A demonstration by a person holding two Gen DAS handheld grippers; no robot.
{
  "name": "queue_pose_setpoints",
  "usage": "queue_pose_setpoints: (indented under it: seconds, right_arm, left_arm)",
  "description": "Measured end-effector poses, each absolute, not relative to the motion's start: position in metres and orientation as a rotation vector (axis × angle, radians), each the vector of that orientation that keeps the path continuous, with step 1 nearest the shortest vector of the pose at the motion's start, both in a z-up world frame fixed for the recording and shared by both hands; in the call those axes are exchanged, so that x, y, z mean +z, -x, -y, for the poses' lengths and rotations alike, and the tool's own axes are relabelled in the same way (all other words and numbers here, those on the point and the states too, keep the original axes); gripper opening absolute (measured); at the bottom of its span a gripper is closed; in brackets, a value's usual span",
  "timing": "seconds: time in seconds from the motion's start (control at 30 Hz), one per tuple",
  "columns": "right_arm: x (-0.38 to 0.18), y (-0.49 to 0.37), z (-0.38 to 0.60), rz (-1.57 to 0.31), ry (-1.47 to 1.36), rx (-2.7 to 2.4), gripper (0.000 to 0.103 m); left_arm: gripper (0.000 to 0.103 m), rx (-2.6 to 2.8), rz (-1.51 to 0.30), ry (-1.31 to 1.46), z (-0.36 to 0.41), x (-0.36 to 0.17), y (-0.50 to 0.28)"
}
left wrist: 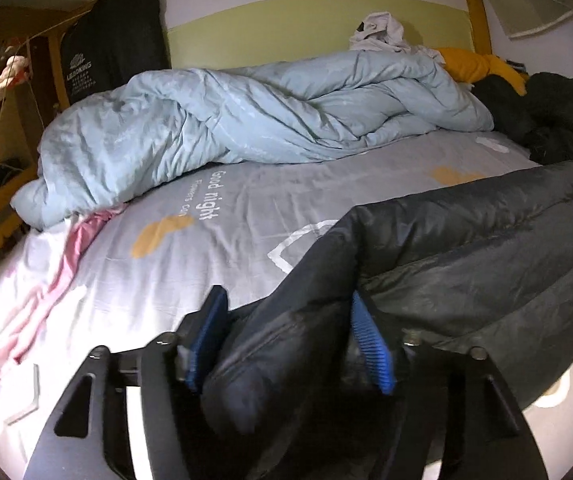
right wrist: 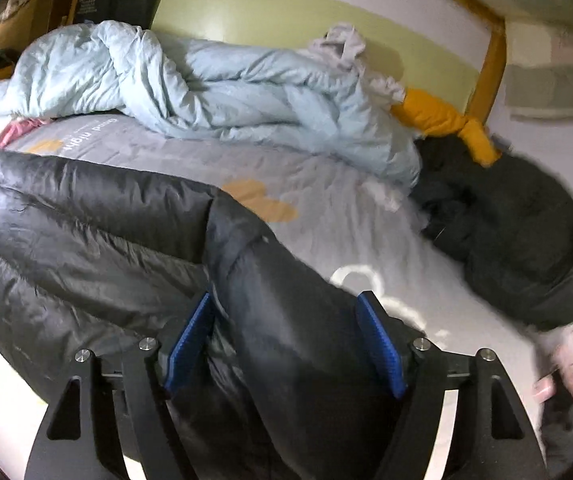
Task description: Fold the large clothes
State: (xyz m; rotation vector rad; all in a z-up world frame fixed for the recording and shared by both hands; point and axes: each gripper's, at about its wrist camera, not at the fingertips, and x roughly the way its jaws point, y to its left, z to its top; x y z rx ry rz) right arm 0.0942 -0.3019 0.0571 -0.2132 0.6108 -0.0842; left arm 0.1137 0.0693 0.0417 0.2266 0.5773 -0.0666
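The grey bed sheet reads "Good night". A black bag beyond the bed's far-left corner reads "LEEKING". Both the left tool and the right tool stand wide, the black puffer jacket loose between their blue pads.

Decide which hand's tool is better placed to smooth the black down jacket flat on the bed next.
Probably left. The left tool stands open around the jacket with clear sheet beside it; the right tool has another dark garment crowding its side.

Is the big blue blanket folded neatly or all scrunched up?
Scrunched up. The light blue blanket lies in a twisted, wrinkled heap across the far side of the bed, with no flat, even layers.
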Motion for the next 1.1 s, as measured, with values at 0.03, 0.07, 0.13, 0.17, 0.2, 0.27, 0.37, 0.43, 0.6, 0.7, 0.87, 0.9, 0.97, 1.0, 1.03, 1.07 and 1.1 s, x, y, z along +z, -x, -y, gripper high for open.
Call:
queue_pose_setpoints:
  seconds: [0.03, 0.07, 0.13, 0.17, 0.2, 0.27, 0.37, 0.43, 0.6, 0.7, 0.87, 0.9, 0.97, 1.0, 1.03, 1.07, 1.1]
  right_arm:
    - [0.056, -0.093, 0.309, -0.611, 0.182, -0.074, 0.075]
    - [0.056, -0.090, 0.316, -0.605, 0.150, -0.067, 0.077]
    - [0.061, -0.082, 0.330, -0.577, 0.097, -0.062, 0.077]
    - [0.066, -0.076, 0.338, -0.552, 0.069, -0.069, 0.077]
    - [0.071, -0.071, 0.343, -0.526, 0.044, -0.075, 0.077]
    - [0.081, -0.060, 0.351, -0.464, 0.012, -0.103, 0.077]
    - [0.098, -0.038, 0.354, -0.343, 0.007, -0.139, 0.077]
    - [0.105, -0.024, 0.353, -0.288, -0.001, -0.097, 0.077]
    - [0.106, -0.004, 0.331, -0.292, 0.026, 0.126, 0.050]
    - [0.093, -0.005, 0.306, -0.364, 0.144, 0.132, 0.041]
    - [0.063, -0.039, 0.306, -0.488, 0.141, 0.056, 0.041]
    - [0.059, -0.048, 0.313, -0.502, 0.105, 0.041, 0.041]
    - [0.051, -0.066, 0.331, -0.532, 0.028, 0.013, 0.041]
    - [0.046, -0.073, 0.340, -0.549, 0.001, 0.007, 0.041]
    - [0.041, -0.079, 0.347, -0.567, -0.017, -0.003, 0.041]
    - [0.037, -0.083, 0.354, -0.583, -0.034, -0.019, 0.041]
    - [0.032, -0.090, 0.362, -0.599, -0.067, -0.026, 0.041]
  left_arm:
    - [0.066, -0.074, -0.565, -0.229, -0.072, 0.040, -0.113]
    - [0.067, -0.081, -0.553, -0.225, -0.075, 0.040, -0.111]
    - [0.073, -0.078, -0.520, -0.184, -0.084, 0.050, -0.105]
    - [0.075, -0.083, -0.497, -0.160, -0.088, 0.057, -0.102]
    - [0.078, -0.084, -0.467, -0.137, -0.093, 0.065, -0.096]
    - [0.081, -0.081, -0.408, -0.122, -0.097, 0.077, -0.084]
    - [0.081, -0.056, -0.324, -0.137, -0.099, 0.094, -0.063]
    - [0.080, -0.064, -0.296, -0.127, -0.101, 0.102, -0.050]
    - [0.044, -0.233, -0.318, -0.103, -0.090, 0.107, -0.027]
    - [0.031, -0.343, -0.370, -0.140, -0.071, 0.099, -0.026]
    - [0.030, -0.213, -0.499, -0.163, -0.073, 0.068, -0.080]
    - [0.030, -0.180, -0.533, -0.146, -0.080, 0.060, -0.095]
    - [0.028, -0.164, -0.590, -0.110, -0.092, 0.048, -0.113]
    - [0.028, -0.147, -0.600, -0.119, -0.094, 0.043, -0.117]
    - [0.028, -0.138, -0.594, -0.141, -0.094, 0.040, -0.119]
    - [0.028, -0.129, -0.583, -0.154, -0.094, 0.039, -0.121]
    - [0.028, -0.118, -0.577, -0.156, -0.095, 0.038, -0.124]
